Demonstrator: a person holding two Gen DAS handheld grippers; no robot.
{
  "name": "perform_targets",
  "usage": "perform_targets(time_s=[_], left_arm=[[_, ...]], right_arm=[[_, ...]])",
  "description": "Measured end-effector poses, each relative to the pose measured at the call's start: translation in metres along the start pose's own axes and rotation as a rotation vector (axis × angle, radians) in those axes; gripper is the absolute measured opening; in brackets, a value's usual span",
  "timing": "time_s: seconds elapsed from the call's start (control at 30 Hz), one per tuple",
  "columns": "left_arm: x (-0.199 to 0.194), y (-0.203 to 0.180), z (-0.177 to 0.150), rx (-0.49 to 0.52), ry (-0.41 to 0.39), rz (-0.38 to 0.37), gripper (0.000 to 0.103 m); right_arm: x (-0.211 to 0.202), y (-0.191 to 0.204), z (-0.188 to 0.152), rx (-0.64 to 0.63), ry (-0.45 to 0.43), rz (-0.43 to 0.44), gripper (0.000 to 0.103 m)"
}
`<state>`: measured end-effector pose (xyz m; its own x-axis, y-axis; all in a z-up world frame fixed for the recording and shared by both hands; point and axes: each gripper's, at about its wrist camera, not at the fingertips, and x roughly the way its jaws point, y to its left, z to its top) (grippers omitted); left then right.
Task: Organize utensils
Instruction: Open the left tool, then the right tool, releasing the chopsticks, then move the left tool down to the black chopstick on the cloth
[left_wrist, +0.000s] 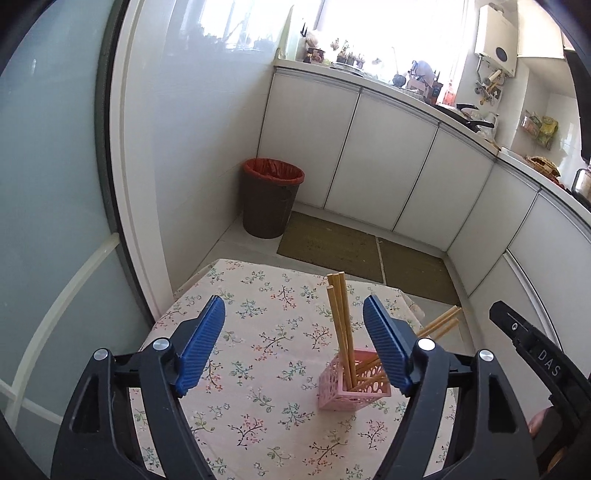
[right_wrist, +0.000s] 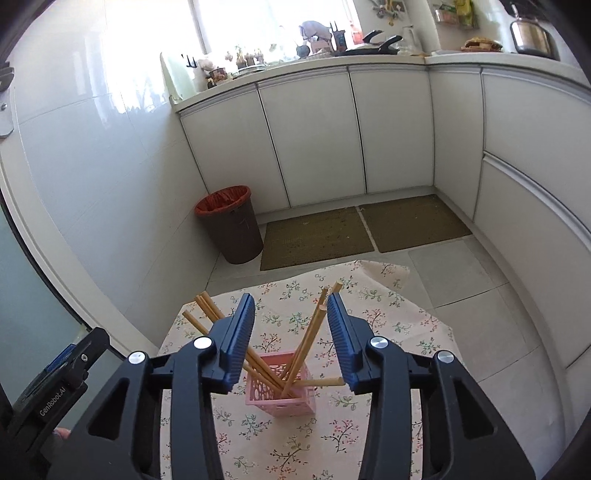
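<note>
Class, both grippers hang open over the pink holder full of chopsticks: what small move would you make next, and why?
Probably lift both grippers away. All chopsticks seen stand in the holder, none lie on the tablecloth, and the left gripper and right gripper are open, holding nothing, so the sorting looks done.

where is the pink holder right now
The pink holder stands upright on the flowered tablecloth with wooden chopsticks fanned out of it. In the right wrist view it sits between the open fingers of the right hand-held gripper; nothing grips it.
</note>
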<state>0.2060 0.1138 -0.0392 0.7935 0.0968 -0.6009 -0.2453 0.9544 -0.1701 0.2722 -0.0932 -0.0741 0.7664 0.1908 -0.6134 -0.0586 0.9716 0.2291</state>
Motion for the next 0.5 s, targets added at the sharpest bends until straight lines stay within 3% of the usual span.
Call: perform_targets(time_s=[0.17, 0.37, 0.5], left_arm=[[-0.012, -0.010, 0.000, 0.027, -0.022, -0.004, 0.081], [-0.033, -0.019, -0.002, 0.049, -0.059, -0.012, 0.094], [-0.040, -0.025, -0.006, 0.070, -0.057, -0.020, 0.096]], right_arm=[[-0.020, -0.004, -0.002, -0.017, -0.045, -0.076, 0.057], [-0.036, -0.015, -0.006, 0.000, -0.057, -0.163, 0.081], [-0.045, -0.024, -0.010, 0.013, -0.059, -0.191, 0.090]])
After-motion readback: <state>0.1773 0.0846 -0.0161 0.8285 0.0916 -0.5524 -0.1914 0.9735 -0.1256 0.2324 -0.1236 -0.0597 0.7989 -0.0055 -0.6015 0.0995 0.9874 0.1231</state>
